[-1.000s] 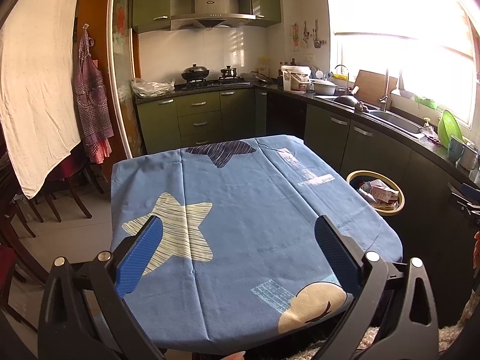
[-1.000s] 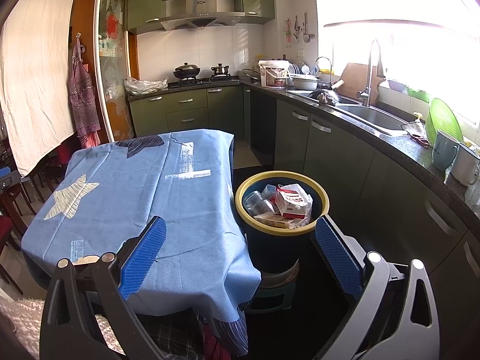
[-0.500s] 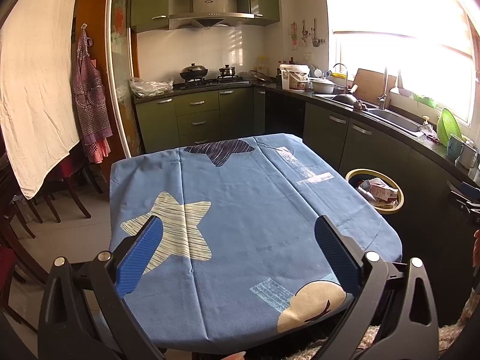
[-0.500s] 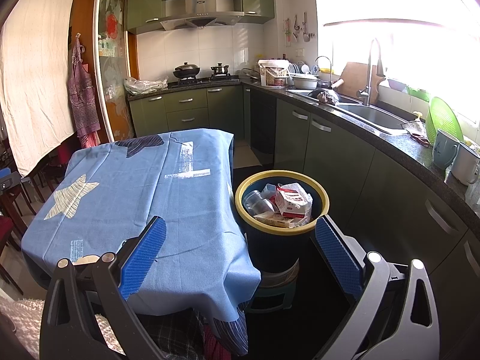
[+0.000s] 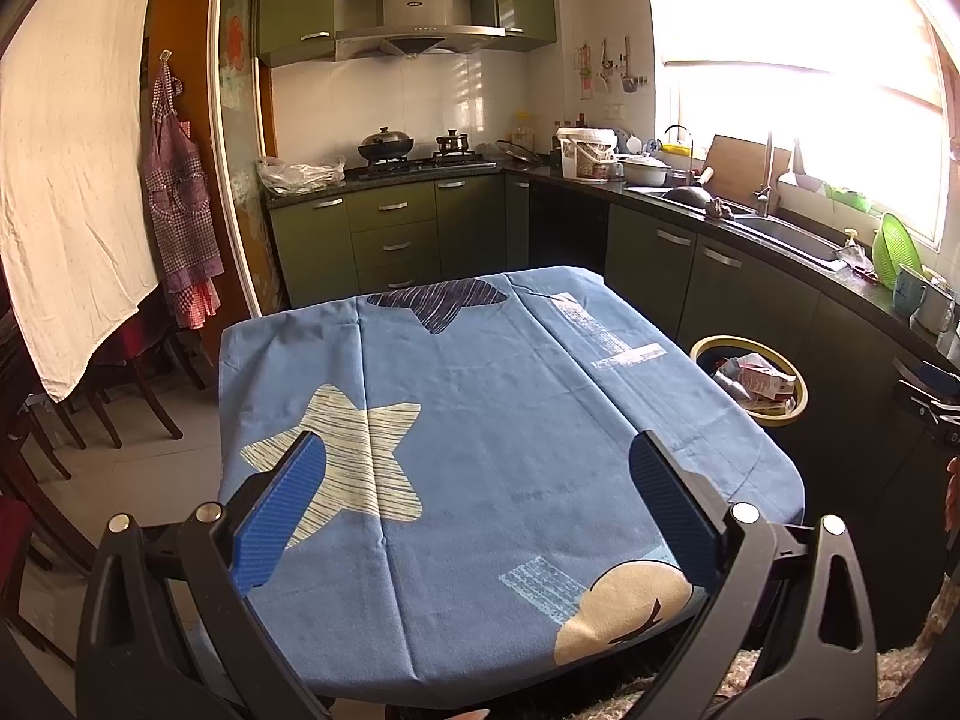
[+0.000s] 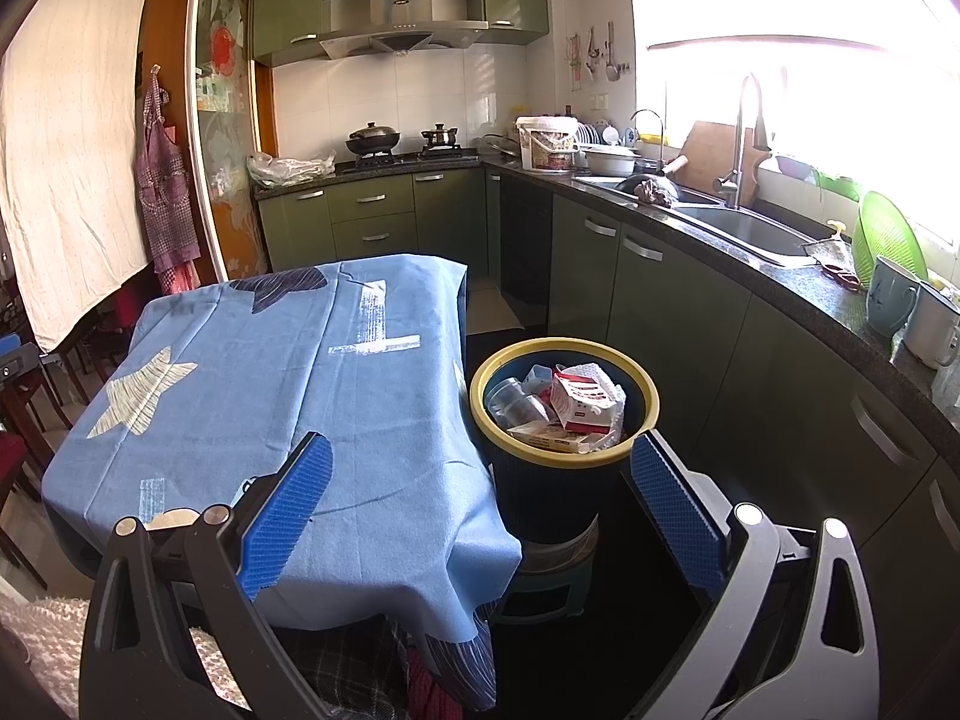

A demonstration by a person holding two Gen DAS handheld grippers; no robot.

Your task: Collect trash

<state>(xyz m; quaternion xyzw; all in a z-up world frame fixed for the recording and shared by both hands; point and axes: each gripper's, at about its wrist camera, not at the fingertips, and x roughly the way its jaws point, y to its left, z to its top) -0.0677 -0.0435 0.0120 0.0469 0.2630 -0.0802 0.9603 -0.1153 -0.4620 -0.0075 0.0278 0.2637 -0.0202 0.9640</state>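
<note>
Both hand-held grippers, left point(image 5: 477, 495) and right point(image 6: 480, 495), gape empty; crumpled cartons point(image 6: 585, 405) fill the round yellow-rimmed bin point(image 6: 645, 387).

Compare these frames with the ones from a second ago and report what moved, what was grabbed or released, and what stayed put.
Almost nothing changed. The left wrist view shifted very slightly; the right did not visibly move. Nothing was taken hold of or let go: the left gripper and right gripper stay open and empty. The blue tablecloth lies as before, and the yellow-rimmed bin keeps the same cartons and bottles inside.
</note>
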